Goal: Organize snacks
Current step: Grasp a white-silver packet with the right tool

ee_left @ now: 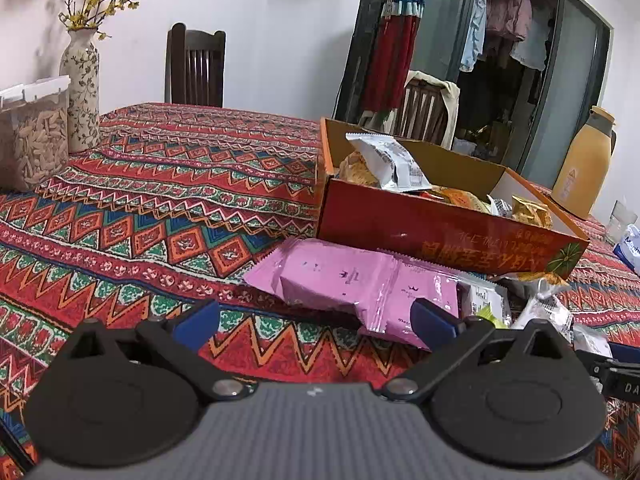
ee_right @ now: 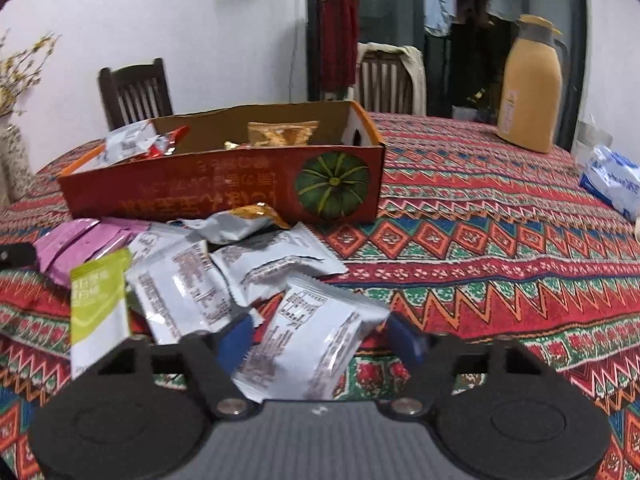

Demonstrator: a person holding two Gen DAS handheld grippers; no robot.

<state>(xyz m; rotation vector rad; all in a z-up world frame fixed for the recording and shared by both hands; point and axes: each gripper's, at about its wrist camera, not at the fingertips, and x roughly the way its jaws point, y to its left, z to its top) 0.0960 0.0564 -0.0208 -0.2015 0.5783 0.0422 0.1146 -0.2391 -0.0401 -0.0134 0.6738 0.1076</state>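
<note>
My right hand-held gripper (ee_right: 320,330) stood open around a white snack packet (ee_right: 310,344) on the bench (ee_right: 500,248), its long axis pointing away towards the orange box (ee_right: 224,184) just behind. My left hand-held gripper (ee_left: 316,318), also open, faced the pink packet (ee_left: 352,284).

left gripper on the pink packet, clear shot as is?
Probably yes. The left gripper is open, and the pink packet lies on the tablecloth just ahead, its near corner already by one fingertip. Nothing sits on it; the orange box stands behind it.
</note>
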